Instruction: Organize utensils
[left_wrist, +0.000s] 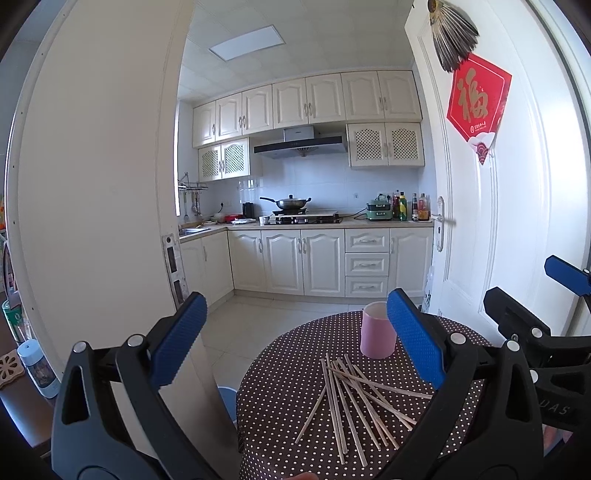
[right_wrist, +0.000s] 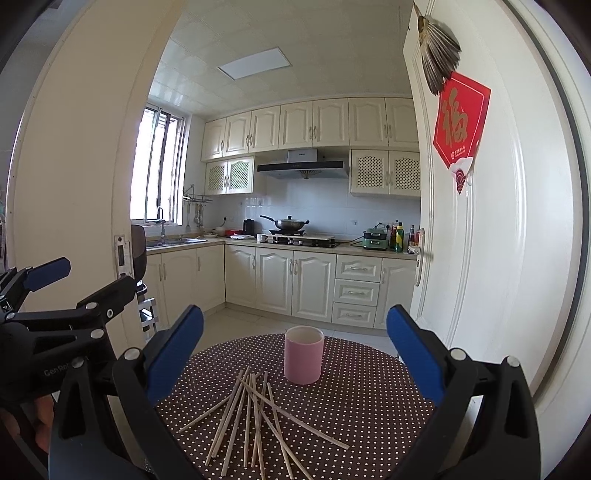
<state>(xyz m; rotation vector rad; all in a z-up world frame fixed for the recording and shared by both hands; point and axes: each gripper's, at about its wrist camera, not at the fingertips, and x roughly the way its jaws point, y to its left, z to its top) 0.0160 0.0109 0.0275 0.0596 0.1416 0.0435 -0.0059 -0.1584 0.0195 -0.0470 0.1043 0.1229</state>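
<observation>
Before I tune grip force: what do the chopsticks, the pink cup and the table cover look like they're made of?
Chopsticks: probably bamboo or light wood; pale tan, matte, thin straight sticks, no shine.
Pink cup: likely ceramic, possibly plastic; smooth pink outside, white inside, thick rim, soft sheen.
Table cover: looks like printed fabric or oilcloth; dark brown with white dots, drapes over the round edge. Texture too fine to tell which.

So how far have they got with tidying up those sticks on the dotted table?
Nothing looks done yet. The pale wooden chopsticks all lie in a loose crossed pile on the round brown polka-dot tablecloth, and none stand in the pink cylindrical cup behind them. Nothing is in hand: the left claw and right claw are both open and empty above the table. All the gathering is left.
</observation>
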